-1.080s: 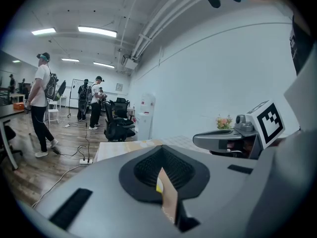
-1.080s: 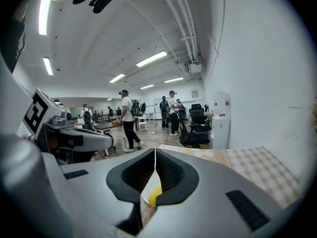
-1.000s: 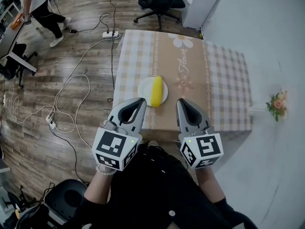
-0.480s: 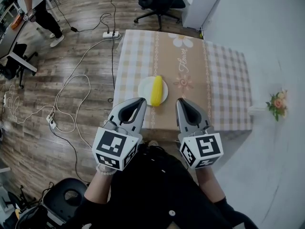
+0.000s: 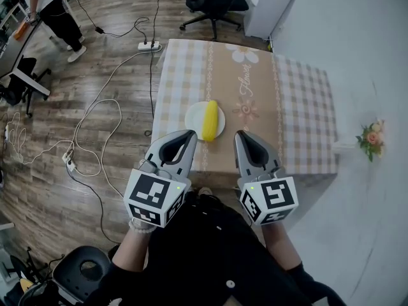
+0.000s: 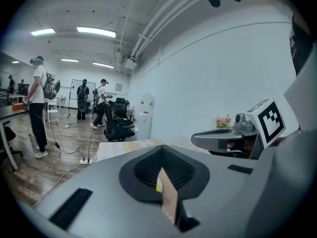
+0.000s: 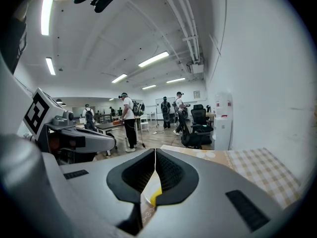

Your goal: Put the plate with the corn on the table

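**Both claws shut and empty at the near edge of the table (image 5: 306, 101), on which the plate (image 5: 193, 121) with the corn (image 5: 210, 120) lies.**

From the left: cables (image 5: 95, 116) trail over the wooden floor (image 5: 44, 190). The left gripper (image 5: 189, 134) is held low before the person's body, its jaws drawn together at the tips with nothing between them. Just beyond and between the two grippers, the white plate sits on the brown central strip of the table, close to the near edge. The yellow corn lies lengthwise across the plate, pointing away from the person. The right gripper (image 5: 240, 134) likewise has its jaws closed tip to tip on nothing. Neither gripper touches the plate. At the far right, a small bunch of flowers (image 5: 370, 138) shows off the side of the checked cloth, apart from the table.
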### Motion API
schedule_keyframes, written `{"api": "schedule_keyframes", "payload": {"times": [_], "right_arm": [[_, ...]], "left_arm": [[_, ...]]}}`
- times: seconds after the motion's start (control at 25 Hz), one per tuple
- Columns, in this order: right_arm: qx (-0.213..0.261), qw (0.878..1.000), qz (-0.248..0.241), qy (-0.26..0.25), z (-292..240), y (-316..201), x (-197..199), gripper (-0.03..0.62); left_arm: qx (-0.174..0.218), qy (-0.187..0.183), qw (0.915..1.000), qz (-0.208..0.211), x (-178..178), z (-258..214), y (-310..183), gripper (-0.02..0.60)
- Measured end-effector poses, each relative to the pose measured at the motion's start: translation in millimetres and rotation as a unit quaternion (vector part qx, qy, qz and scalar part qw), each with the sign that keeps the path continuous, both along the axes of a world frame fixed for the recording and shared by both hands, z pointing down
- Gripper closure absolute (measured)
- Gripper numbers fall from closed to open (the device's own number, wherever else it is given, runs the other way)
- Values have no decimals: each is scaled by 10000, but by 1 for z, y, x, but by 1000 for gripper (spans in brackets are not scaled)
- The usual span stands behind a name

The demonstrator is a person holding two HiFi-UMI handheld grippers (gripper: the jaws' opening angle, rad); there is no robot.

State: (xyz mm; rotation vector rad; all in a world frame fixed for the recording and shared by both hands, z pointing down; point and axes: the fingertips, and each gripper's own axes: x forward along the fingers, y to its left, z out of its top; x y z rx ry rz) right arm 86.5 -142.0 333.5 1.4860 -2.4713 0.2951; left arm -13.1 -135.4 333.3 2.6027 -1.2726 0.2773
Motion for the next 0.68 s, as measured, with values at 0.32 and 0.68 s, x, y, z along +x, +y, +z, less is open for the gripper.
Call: {"api": "schedule_keyframes", "payload": {"times": [0.32, 0.68], "right_arm": [[-13, 10000, -12, 2, 1, 2, 0, 551], [-75, 10000, -21, 7, 2, 4, -3, 551]], "left_arm": [[-40, 32, 10000, -30, 1, 2, 2, 568], [-65, 38, 10000, -14, 0, 2, 3, 568]]}}
